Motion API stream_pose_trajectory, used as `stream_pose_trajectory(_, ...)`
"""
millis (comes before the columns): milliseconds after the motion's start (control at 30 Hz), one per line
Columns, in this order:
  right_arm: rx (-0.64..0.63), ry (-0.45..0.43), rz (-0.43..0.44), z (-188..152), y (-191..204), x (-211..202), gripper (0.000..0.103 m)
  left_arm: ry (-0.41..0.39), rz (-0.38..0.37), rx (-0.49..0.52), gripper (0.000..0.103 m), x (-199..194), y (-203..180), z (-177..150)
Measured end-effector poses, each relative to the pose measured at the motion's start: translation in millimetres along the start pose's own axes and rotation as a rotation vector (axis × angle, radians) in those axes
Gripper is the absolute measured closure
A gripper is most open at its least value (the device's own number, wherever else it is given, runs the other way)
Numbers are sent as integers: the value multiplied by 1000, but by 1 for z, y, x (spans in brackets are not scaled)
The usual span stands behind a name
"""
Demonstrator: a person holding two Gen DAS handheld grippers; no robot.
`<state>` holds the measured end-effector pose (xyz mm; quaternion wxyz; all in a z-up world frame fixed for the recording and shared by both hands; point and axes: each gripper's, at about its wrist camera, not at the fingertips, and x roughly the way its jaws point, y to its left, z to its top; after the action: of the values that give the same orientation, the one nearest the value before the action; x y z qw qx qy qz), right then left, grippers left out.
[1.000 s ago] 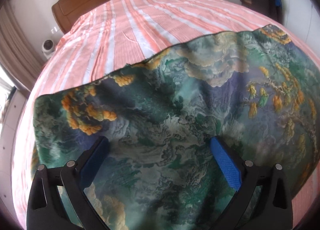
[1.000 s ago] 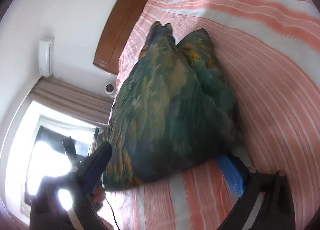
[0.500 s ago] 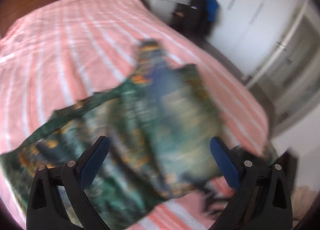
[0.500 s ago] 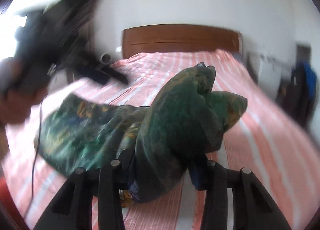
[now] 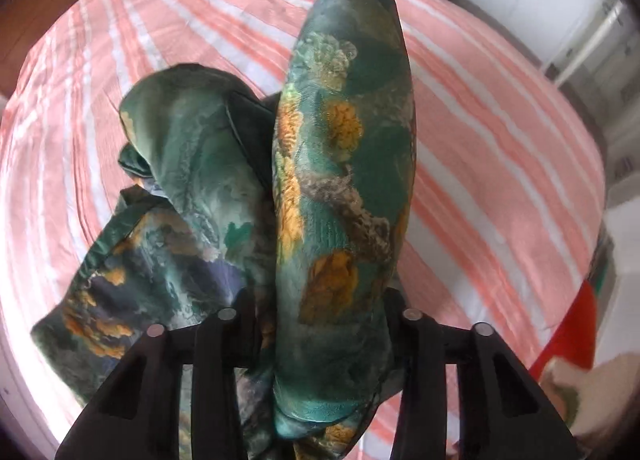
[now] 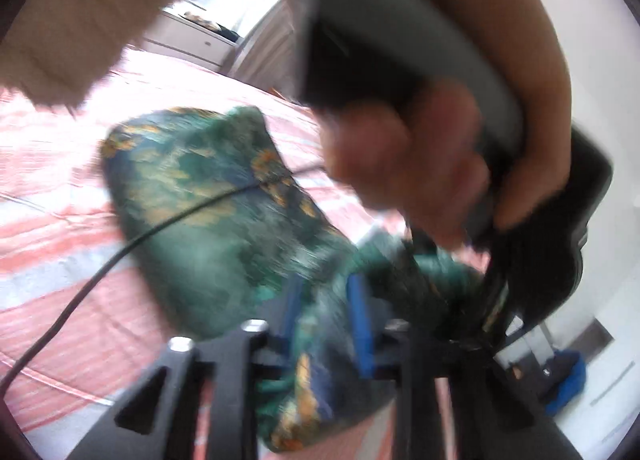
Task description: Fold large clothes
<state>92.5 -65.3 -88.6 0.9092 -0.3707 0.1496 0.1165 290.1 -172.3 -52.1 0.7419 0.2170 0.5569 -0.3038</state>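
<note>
A green silky garment [image 5: 340, 180] with orange and blue print hangs bunched in long folds over the pink striped bed [image 5: 500, 140]. In the left wrist view my left gripper [image 5: 320, 300] points steeply down; its jaws are closing, a thick fold is squeezed between them and the pads are hidden by cloth. In the blurred right wrist view my right gripper [image 6: 326, 300] is shut on another bunch of the garment [image 6: 200, 200], with cloth between its blue pads [image 6: 358, 312]. A hand [image 6: 420, 160] holding the left gripper's handle fills the upper right, close to my right gripper.
A black cable [image 6: 120, 252] runs across the garment towards the lower left. A wooden headboard [image 5: 24, 20] lies at the far left, white cupboard doors [image 5: 600, 40] at the right, and a red object [image 5: 572, 332] off the bed's edge. White drawers [image 6: 192, 40] stand beyond the bed.
Both grippers went from wide open to closed on the garment. The cloth, flat on the bed before, is now gathered and lifted. The right gripper rolled and swung towards the left hand.
</note>
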Motion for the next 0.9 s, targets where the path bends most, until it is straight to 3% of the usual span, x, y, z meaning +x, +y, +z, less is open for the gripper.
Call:
stream_pose_trajectory(100, 64, -14, 54, -5, 3, -13, 84, -78, -20, -50, 69, -24, 17, -9)
stream_pose_trajectory(167, 176, 4, 139, -15, -4, -28, 63, -146, -37, -96, 69, -48, 39, -25)
stream_pose_trajectory(200, 244, 11, 186, -21, -11, -37, 42, -175, -54, -129, 69, -60, 54, -39)
stream_pose_trajectory(233, 321, 9, 231, -28, -19, -48, 31, -202, -71, -160, 69, -70, 69, -56)
stream_pose_trajectory(400, 612, -4, 311, -54, -70, -69, 31, -281, -126, -416, 69, -87, 167, -145)
stream_pose_trajectory(567, 847, 13, 356, -34, -128, -1, 31, -319, -206, -677, 69, -66, 241, -237)
stream_pose_trajectory(667, 846, 22, 442, 4, -133, 52, 31, -353, -246, -758, 68, -53, 260, -271)
stream_pose_trajectory(767, 792, 72, 514, 39, -107, 112, 31, -386, -265, -803, 67, -44, 269, -300)
stream_pose_trajectory(900, 627, 292, 580, 59, -33, 182, 22, -357, -211, -848, 62, -27, 283, -331)
